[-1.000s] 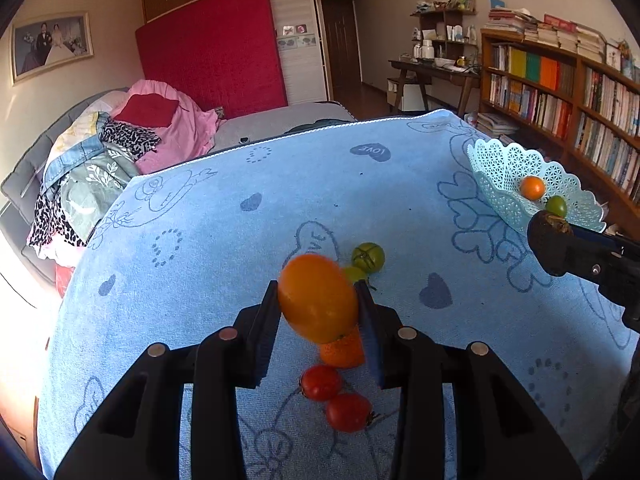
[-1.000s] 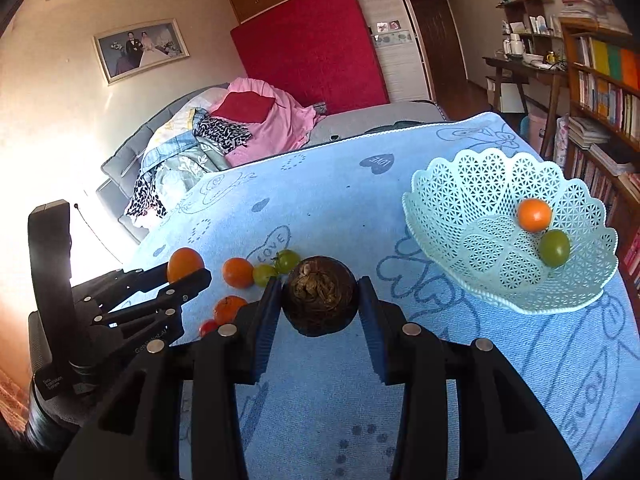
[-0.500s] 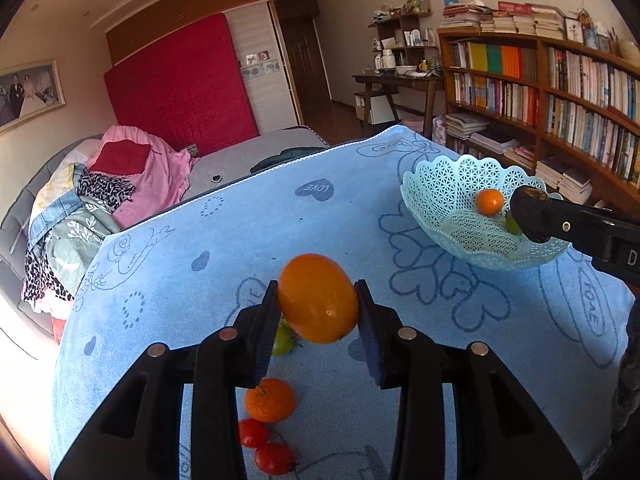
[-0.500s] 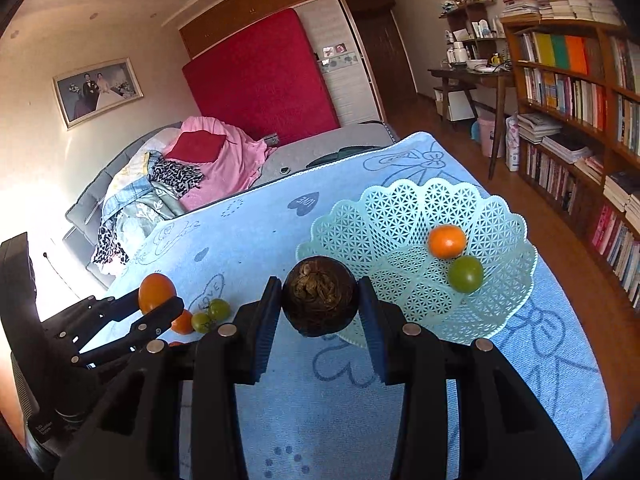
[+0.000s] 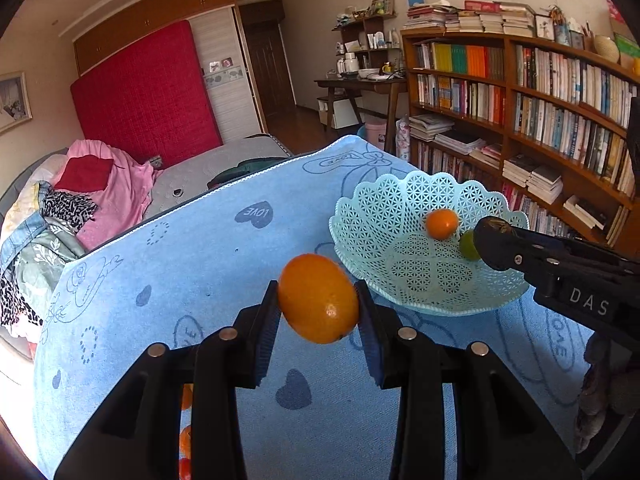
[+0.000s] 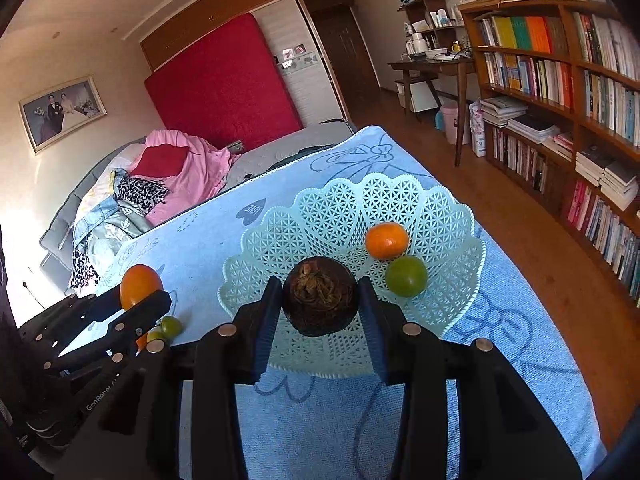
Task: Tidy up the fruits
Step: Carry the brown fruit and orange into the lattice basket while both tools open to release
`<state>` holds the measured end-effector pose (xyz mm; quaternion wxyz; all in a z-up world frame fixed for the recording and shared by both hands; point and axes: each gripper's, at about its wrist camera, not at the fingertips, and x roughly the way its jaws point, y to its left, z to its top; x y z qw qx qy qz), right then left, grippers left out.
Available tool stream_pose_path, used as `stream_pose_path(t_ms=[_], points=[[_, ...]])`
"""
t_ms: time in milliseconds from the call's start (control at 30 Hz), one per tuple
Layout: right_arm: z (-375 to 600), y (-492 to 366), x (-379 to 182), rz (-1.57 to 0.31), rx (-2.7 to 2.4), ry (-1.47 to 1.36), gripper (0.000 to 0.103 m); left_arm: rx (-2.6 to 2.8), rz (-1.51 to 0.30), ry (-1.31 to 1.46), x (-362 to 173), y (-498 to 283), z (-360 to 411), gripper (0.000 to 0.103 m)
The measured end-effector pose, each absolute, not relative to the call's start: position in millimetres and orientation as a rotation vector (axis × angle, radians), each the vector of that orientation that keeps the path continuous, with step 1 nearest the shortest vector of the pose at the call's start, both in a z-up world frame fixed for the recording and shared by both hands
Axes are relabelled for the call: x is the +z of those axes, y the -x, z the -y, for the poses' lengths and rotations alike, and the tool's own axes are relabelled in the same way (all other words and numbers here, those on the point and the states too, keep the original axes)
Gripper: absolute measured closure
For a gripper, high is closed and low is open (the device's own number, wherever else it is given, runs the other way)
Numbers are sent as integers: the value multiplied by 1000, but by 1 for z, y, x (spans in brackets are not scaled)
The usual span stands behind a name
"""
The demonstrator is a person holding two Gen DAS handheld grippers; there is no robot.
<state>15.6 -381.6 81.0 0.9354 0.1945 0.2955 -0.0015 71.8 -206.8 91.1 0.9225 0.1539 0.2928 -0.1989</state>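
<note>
Clamping a dark round fruit (image 6: 320, 300) in my right gripper (image 6: 320, 304) and an orange (image 5: 318, 298) in my left gripper (image 5: 318, 304), I risk knocking the basket (image 6: 280, 240) at twelve o'clock.

Two fruits (image 6: 387, 241) lie in basket (image 6: 320, 208) on cloth (image 6: 520, 360)

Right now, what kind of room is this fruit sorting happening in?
Most likely a lived-in bedroom that doubles as a study: a bed heaped with clothes, a red mattress propped against the wardrobe, and a full bookshelf along the wall.
</note>
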Motion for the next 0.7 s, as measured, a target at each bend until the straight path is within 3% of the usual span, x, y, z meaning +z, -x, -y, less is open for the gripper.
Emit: stream_pose_path(t_ms=[200,267,700], points=[[386,-14,84,-588,-19,-392,59,-475,-634,-290,87,-79,224,66],[387,-13,83,-582,-24,-397,51,-494,-637,-284,87,-81,230,65],[408,-4,88,-539,-88,-481,51,-553,-668,-256,83,-90,246,63]])
